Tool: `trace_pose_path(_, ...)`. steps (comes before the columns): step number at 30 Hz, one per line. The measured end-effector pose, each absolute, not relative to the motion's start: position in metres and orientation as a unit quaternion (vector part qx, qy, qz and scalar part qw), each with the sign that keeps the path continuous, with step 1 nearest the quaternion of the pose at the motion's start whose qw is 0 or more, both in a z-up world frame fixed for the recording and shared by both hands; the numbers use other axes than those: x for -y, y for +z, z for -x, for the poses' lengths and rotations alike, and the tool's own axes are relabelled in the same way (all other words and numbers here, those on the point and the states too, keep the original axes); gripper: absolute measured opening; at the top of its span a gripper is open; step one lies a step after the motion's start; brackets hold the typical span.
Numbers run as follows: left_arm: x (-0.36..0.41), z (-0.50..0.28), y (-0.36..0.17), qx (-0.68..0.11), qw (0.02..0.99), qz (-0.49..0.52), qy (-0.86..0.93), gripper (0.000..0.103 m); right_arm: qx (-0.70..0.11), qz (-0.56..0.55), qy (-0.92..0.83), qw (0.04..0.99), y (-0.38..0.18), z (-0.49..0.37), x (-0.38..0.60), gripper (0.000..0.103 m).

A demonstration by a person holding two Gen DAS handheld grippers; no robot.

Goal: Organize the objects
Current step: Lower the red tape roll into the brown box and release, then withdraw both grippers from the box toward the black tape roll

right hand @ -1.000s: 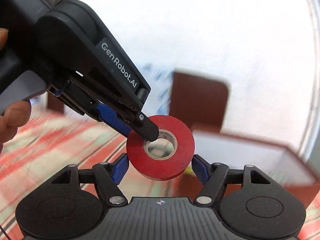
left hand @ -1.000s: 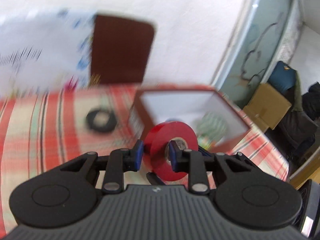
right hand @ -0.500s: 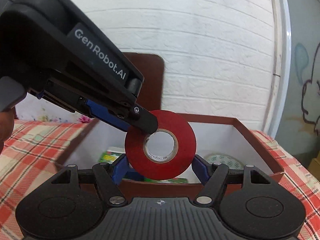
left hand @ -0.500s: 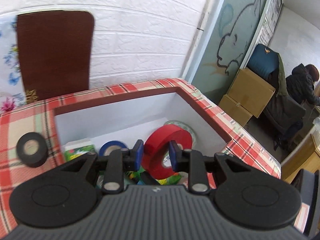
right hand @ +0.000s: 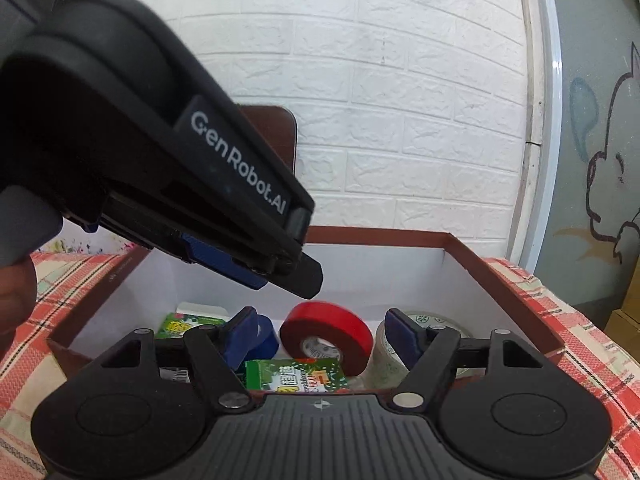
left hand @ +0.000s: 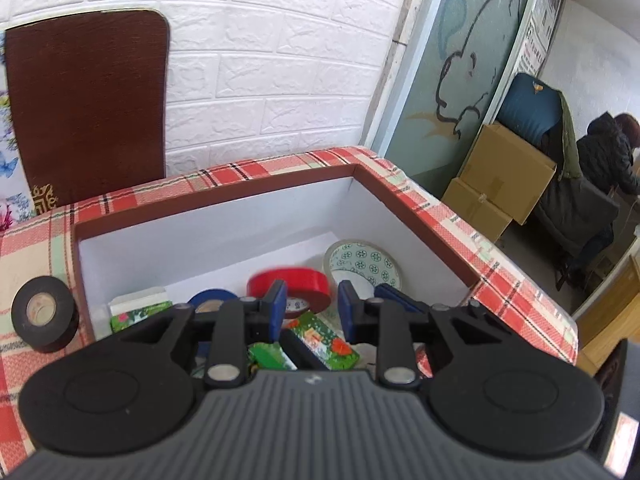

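A red tape roll (left hand: 290, 286) lies loose inside the brown-rimmed white box (left hand: 224, 200), blurred; it also shows in the right wrist view (right hand: 326, 334). My left gripper (left hand: 311, 308) is open and empty above the box; in the right wrist view its fingers (right hand: 296, 268) hang over the box (right hand: 520, 300). My right gripper (right hand: 322, 334) is open and empty at the box's near edge. In the box lie a blue roll (left hand: 210, 300), a patterned clear roll (left hand: 362, 262) and green packets (left hand: 324, 340).
A black tape roll (left hand: 44, 314) stands on the plaid tablecloth (left hand: 36, 240) left of the box. A brown board (left hand: 86, 112) leans on the white brick wall. Cardboard boxes (left hand: 500, 184) and a seated person (left hand: 608, 152) are beyond the table's right edge.
My left gripper carried the red roll over the box, then opened. The roll dropped in among the other rolls. My right gripper stayed open.
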State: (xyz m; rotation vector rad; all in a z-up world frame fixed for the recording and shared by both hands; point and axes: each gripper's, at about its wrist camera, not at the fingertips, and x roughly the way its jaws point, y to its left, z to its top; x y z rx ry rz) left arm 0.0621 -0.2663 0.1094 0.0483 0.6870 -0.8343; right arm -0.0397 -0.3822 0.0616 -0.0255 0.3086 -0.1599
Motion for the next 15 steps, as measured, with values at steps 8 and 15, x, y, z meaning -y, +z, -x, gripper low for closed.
trace_pose_path(8,0.232,-0.039,0.119,-0.305,0.870,-0.003,-0.387,0.029,-0.127,0.024,-0.084,0.988,0.067,0.074,0.363,0.071)
trace_pose_path(15,0.201,-0.025,0.125,-0.297,0.879,0.013,-0.372,0.029,-0.124,0.032,-0.076,0.989,0.072,0.089,0.343,0.071)
